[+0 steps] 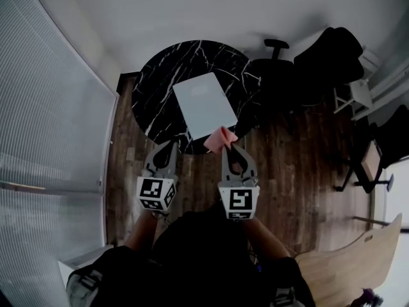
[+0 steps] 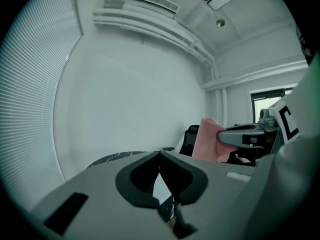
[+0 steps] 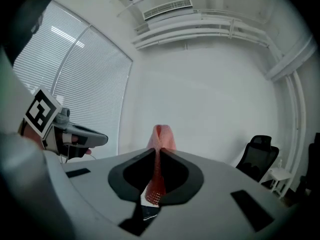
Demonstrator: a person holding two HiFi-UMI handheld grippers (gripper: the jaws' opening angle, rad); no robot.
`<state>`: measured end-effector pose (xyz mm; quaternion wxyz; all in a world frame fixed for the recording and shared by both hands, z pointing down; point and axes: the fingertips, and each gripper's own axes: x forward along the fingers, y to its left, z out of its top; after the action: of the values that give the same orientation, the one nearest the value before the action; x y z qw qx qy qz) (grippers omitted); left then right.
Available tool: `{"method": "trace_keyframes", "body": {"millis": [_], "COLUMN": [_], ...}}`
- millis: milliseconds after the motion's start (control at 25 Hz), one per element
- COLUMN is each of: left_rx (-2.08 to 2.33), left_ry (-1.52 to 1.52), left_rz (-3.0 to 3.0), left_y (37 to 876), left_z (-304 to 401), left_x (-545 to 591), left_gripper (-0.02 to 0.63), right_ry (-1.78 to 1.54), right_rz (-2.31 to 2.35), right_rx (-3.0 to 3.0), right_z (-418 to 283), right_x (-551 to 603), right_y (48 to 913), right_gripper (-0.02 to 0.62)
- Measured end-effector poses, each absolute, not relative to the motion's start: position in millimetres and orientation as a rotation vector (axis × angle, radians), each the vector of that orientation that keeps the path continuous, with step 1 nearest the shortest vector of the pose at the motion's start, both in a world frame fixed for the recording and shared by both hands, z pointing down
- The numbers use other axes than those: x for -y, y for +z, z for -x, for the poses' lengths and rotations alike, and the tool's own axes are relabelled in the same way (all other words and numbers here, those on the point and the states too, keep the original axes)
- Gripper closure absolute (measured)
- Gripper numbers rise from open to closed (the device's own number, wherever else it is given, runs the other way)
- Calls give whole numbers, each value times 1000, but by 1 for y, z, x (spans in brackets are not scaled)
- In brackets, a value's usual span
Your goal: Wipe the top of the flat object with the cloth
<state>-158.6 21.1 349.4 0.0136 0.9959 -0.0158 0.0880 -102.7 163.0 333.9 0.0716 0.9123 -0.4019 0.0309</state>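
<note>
- While it is being viewed from above, a round black marble table (image 1: 156, 88) is being seen to bear a pale flat board (image 1: 204, 104), which is lying slightly askew with one corner near the table's near rim.
- Dark wooden floor (image 1: 287, 165) is being flanked by slatted blinds (image 1: 45, 107) on the left and black office chairs (image 1: 332, 56) on the right.
- A pink cloth (image 1: 219, 139) is being pinched between the jaws of the right gripper (image 1: 231, 147) (a fold is sticking up past the tips). It is being held at the near rim, just beside the board's near corner; contact with the board cannot be told.
- The jaws of the left gripper (image 1: 171, 144) are being pressed together, tips meeting, with nothing between them.
- Both grippers are being held side by side, pointed at the table, with the forearms (image 1: 139, 232) being stretched forward from the body.
</note>
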Motion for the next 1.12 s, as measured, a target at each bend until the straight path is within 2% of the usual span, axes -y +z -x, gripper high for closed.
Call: {"method": "trace_keyframes", "body": {"millis": [640, 840, 1120], "left_rx": [73, 68, 161], "left_ry": [486, 510, 470], "left_rz": [-3073, -3043, -2942], "left_y": [381, 397, 409], "left_z": [42, 2, -74], "left_x": [-75, -61, 10], "left_gripper": [606, 606, 606], "right_ry": [157, 201, 100], "right_rz": [-2779, -2750, -2582], "right_rx": [1164, 1103, 1051], "right_z": [-38, -78, -147], "right_x": [-244, -242, -208], "right_y": [359, 370, 347], "right_gripper": [579, 578, 578]}}
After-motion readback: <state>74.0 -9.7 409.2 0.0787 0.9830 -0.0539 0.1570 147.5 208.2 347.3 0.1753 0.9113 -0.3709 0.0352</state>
